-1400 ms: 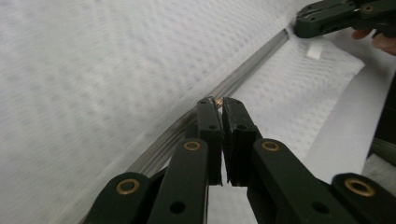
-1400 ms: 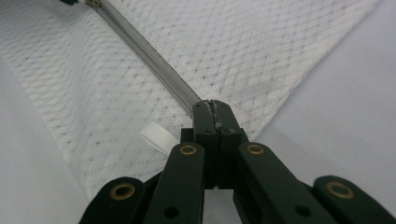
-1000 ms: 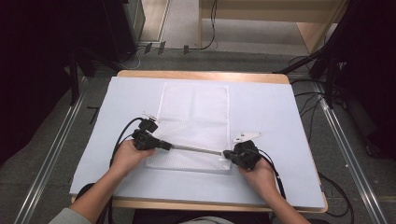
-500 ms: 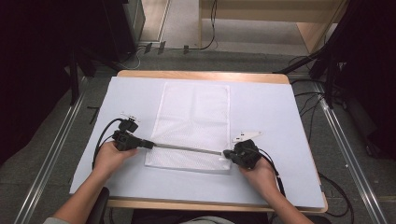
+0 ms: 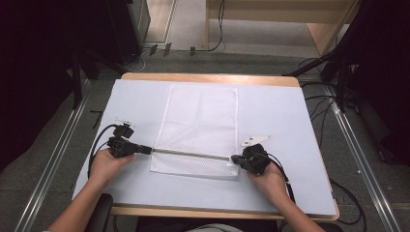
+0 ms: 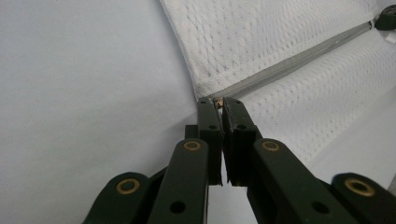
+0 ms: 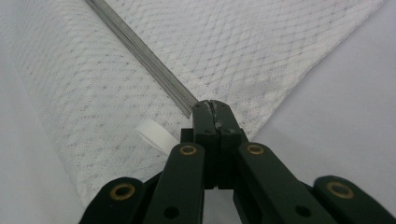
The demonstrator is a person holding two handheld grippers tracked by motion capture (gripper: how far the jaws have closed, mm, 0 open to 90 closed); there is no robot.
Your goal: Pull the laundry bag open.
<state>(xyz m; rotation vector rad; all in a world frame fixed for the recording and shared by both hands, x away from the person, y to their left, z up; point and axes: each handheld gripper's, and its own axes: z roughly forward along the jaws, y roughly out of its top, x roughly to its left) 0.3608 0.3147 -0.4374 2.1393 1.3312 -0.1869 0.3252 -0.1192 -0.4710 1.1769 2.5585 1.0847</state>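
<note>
Both claws are pressed together, each pinching one end of a grey zipper that runs across the near part of a white mesh bag. Left claw sits at the left edge of the bag; in the left gripper view its jaws close on a small brass-coloured zipper pull right at the bag's corner seam. Right claw grips the right end of the zipper, and the right gripper view shows its jaws meeting over the fabric where the zipper stops, with a small white tag just beside them. Between the claws the zipper lies straight. Flat on the pale blue surface, the bag stretches toward the far side, with its near edge just past the zipper line.
</note>
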